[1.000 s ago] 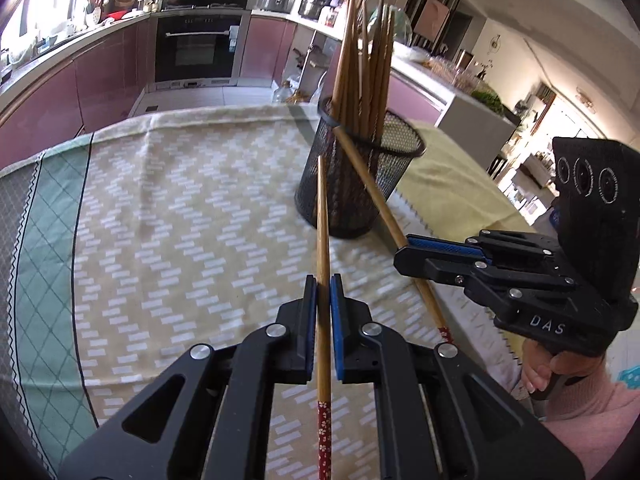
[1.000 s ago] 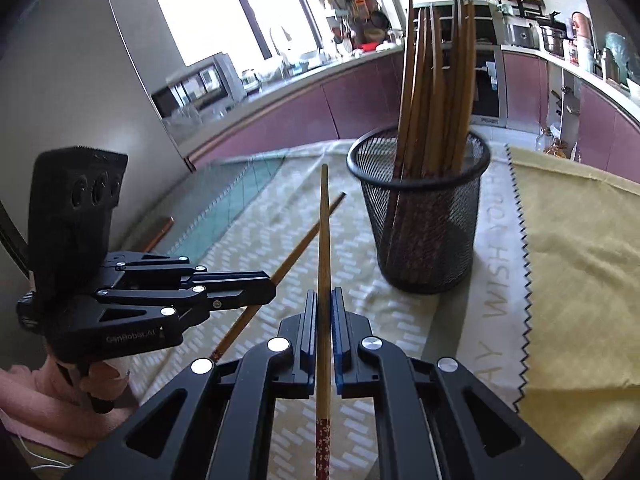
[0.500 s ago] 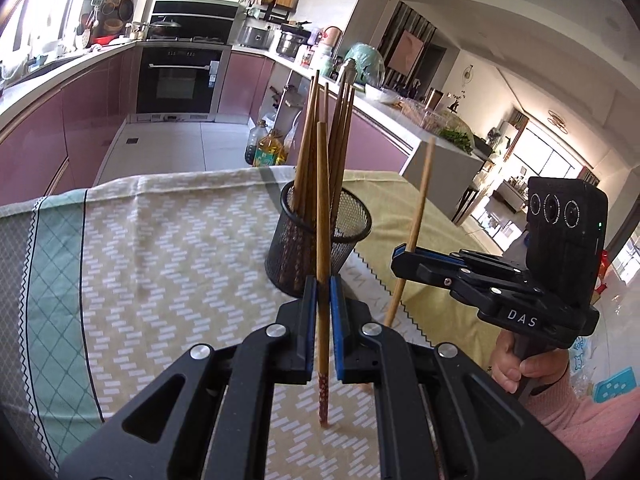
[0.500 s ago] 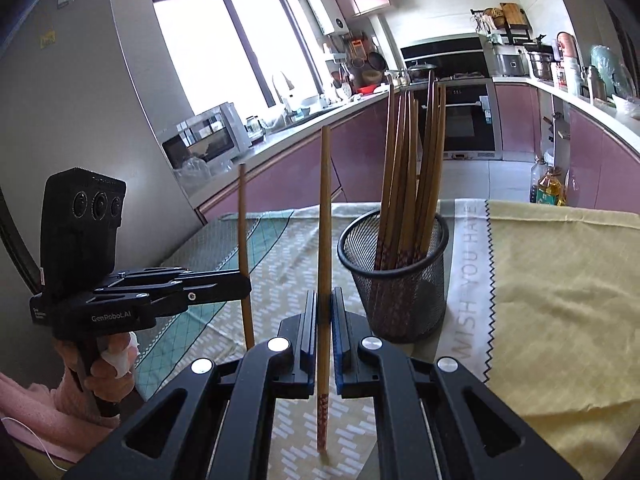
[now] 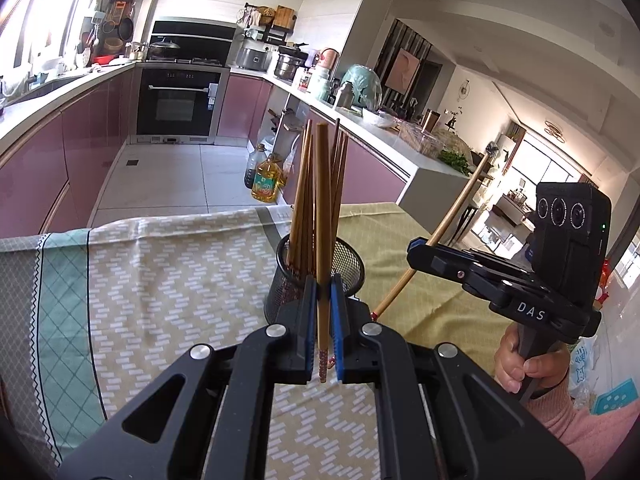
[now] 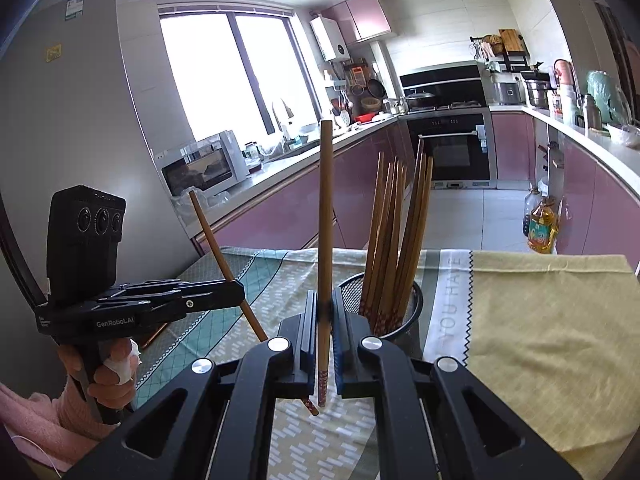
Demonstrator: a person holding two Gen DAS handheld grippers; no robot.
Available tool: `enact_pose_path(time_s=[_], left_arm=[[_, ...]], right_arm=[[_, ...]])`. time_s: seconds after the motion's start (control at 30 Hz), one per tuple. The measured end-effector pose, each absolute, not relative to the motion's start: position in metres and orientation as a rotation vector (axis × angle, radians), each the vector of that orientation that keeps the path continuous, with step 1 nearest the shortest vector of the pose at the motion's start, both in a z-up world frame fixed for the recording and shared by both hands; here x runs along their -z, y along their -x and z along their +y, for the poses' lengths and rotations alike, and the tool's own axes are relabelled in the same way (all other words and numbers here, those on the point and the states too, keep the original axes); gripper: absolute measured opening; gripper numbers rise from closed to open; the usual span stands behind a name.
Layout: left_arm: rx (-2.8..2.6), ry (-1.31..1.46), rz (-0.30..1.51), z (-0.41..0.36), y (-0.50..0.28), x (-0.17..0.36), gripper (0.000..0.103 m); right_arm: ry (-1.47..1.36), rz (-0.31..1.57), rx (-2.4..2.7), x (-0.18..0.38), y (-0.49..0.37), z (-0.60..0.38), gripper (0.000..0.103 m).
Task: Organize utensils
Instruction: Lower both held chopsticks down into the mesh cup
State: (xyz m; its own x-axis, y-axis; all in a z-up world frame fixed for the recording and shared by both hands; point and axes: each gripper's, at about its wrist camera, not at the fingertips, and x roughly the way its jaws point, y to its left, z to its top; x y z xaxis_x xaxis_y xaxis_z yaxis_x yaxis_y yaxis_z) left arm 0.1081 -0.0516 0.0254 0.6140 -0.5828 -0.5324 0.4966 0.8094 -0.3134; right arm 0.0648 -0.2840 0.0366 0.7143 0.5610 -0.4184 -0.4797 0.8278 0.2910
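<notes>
Bright daylight from a blown-out window, fisheye-bent edges, dark corners.

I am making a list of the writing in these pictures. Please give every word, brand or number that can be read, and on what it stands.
"DAS": side of the right claw.
"GenRobot.AI": side of the left claw; the small line beside it is unreadable.
"YOU HA", cut off by the fold: pale band of the tablecloth.
Fridge stickers: too small to read.
Oil bottle label: blurred.

left claw clamps chopstick | upright | before mesh holder
</notes>
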Motion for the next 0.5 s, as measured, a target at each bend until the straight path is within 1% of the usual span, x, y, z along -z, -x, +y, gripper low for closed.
enact_pose_path(time_s=[0.5], left_arm=[[0.601,0.100,0.650,-0.0614,-0.1080,-0.0359,0.007]], right_arm=[[-0.161,0.503,-0.586,-0.0443,-0.0685,-0.2865,0.006]])
